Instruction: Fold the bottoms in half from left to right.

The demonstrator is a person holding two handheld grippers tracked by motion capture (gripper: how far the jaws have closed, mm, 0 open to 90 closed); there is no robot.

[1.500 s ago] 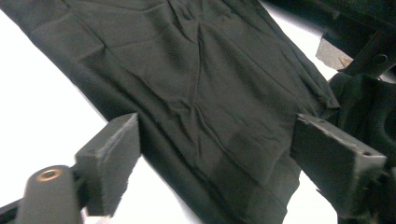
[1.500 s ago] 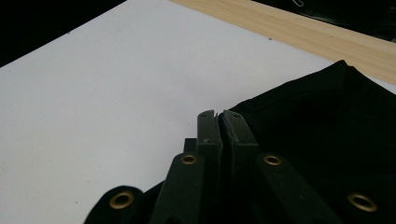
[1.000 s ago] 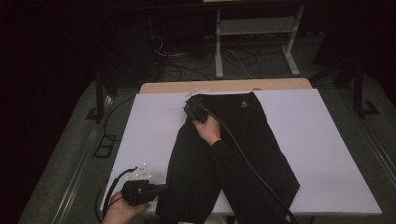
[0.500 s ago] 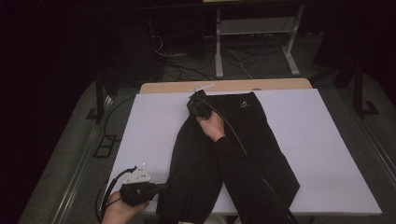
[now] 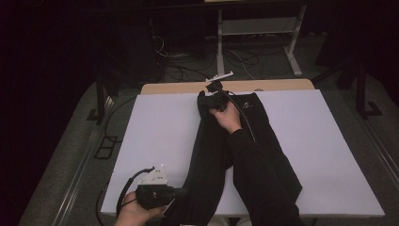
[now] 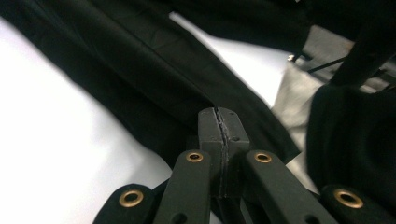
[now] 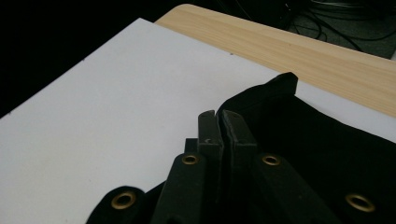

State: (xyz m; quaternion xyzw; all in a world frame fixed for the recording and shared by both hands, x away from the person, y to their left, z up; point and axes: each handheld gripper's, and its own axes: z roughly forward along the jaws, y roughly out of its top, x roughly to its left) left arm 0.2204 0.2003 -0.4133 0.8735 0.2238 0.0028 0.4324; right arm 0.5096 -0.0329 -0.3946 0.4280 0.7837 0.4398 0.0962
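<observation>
Black trousers lie lengthwise on a white sheet, waistband at the far end. My right gripper is at the waistband's left corner, raised a little off the sheet. In the right gripper view its jaws are shut, with the black waistband bunched against them and one corner sticking up. My left gripper is at the near hem by the front edge. The left gripper view shows its jaws pressed together on the dark trouser cloth.
The white sheet covers a wooden table whose bare strip shows at the far edge. A white metal frame and loose cables stand on the floor beyond. Grey flooring runs along both sides, and the person's black sleeve crosses the trousers.
Both grippers have risen and shifted right. The right one has moved toward the far edge with the waistband corner. The trousers' left edge has drawn in.
</observation>
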